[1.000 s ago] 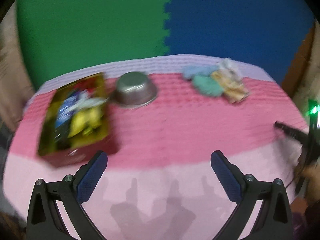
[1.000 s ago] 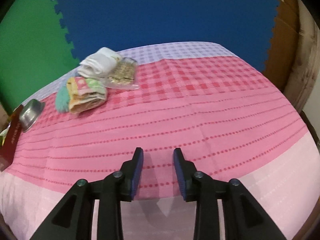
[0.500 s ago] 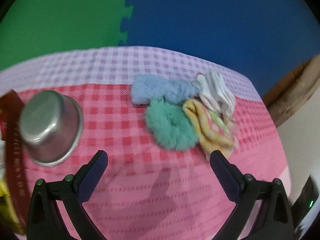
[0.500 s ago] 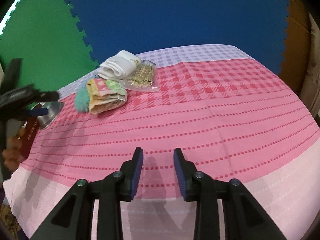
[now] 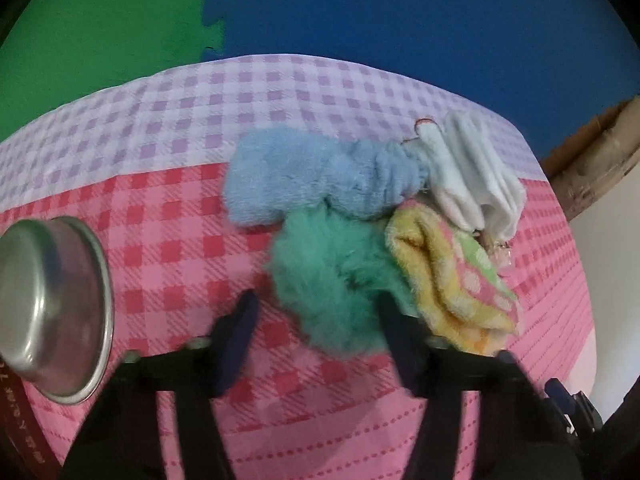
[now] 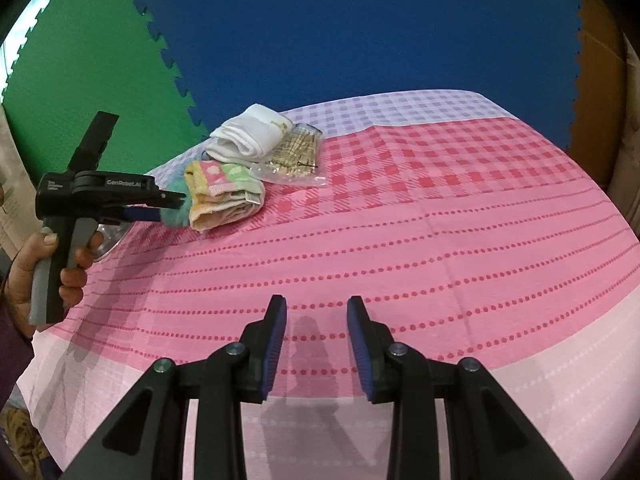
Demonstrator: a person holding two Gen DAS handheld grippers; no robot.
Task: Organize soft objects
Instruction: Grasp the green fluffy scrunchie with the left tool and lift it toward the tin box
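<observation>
A pile of soft things lies at the far side of the pink checked cloth. In the left wrist view a fluffy green piece (image 5: 332, 276) lies in front of a fluffy blue piece (image 5: 304, 176), with a yellow and pink spotted towel (image 5: 452, 280) and a folded white cloth (image 5: 476, 176) to the right. My left gripper (image 5: 316, 308) is open, its fingers either side of the green piece's near edge. It also shows in the right wrist view (image 6: 172, 204). My right gripper (image 6: 316, 308) is partly open and empty, low over the cloth, far from the pile.
A steel bowl (image 5: 52, 304) lies upside down left of the pile, beside a dark red box edge (image 5: 16, 412). A clear bag of hairpins (image 6: 298, 156) lies right of the white cloth. Blue and green foam mats stand behind the table.
My left gripper has moved forward to the pile and narrowed, so its fingers now flank the green piece. The right gripper has hardly moved.
</observation>
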